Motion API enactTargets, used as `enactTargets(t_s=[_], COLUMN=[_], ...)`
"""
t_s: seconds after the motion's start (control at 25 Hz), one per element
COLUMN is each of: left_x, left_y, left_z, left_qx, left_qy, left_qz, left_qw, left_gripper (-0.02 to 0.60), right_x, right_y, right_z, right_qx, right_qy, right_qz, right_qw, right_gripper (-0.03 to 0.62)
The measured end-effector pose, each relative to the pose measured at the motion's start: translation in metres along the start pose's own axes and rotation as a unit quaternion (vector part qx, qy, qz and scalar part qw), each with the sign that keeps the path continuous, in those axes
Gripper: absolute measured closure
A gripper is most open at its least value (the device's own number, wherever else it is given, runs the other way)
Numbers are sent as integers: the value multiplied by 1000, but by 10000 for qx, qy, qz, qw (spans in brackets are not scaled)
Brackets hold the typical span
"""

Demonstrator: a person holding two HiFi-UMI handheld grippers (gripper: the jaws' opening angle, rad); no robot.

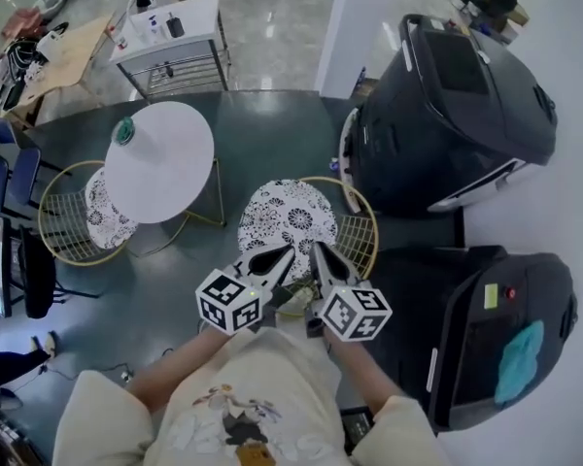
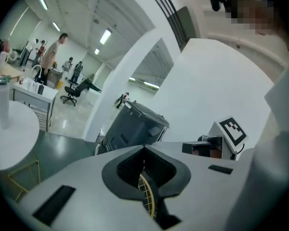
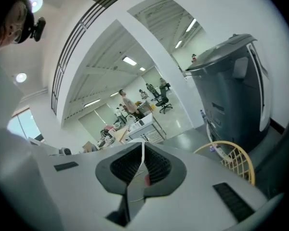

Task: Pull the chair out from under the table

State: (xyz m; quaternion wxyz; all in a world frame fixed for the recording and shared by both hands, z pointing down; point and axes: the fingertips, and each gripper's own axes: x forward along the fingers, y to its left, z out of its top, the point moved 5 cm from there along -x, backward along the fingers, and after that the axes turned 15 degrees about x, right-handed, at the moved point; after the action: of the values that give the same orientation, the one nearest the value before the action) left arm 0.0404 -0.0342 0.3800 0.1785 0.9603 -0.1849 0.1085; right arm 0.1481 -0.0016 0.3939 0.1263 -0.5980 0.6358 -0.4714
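In the head view the chair, with a floral seat cushion [image 1: 290, 216] and a gold wire back [image 1: 358, 231], stands on the dark floor to the right of the round white table [image 1: 160, 158], apart from its top. Both grippers are raised close under the camera, just in front of the chair's near edge. My left gripper [image 1: 284, 253] is shut with nothing held; a strip of gold wire shows behind its jaws [image 2: 144, 150]. My right gripper [image 1: 317, 250] has its tips together [image 3: 143, 147] and is empty; the chair's back [image 3: 233, 160] shows to its right.
Two large dark grey machines [image 1: 447, 115] [image 1: 476, 328] stand right of the chair, the nearer one with a teal cloth [image 1: 520, 357]. A second wire chair [image 1: 73, 216] sits at the table's left. A white cart [image 1: 170, 37] stands beyond. People stand far off [image 2: 50, 57].
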Motion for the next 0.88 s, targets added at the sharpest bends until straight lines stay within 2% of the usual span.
enactTargets(t_s=[0.16,0.44,0.52,0.64,0.8,0.88], left_x=[-43,-106,-124,-143,-165,-180], left_y=[0,10,13,14,-12,-31], left_z=[16,37,37,39,27,21], left_qx=[280,650,689,997,1152,1339], left_qy=[-87,-255,-275,-399,-519,-575], left_qz=[124,266,277,375,415,568], left_qw=[9995,9972,9969,9935,9911,9877], left_gripper=[574,574,574,574,574,574], right_x=[11,10,3,-6,-31,-48], right_y=[48,105,113,116,129,135], right_z=[-15,-56,-74,-92,-107,-117], right_qx=[-663,-1078,-1196,-1425,-2129,-2246], right_qy=[57,-140,-245,-348,-315,-337], right_qz=[386,455,506,454,512,654], right_qw=[9970,9930,9912,9881,9752,9717], right_gripper=[572,572,572,572,572,577])
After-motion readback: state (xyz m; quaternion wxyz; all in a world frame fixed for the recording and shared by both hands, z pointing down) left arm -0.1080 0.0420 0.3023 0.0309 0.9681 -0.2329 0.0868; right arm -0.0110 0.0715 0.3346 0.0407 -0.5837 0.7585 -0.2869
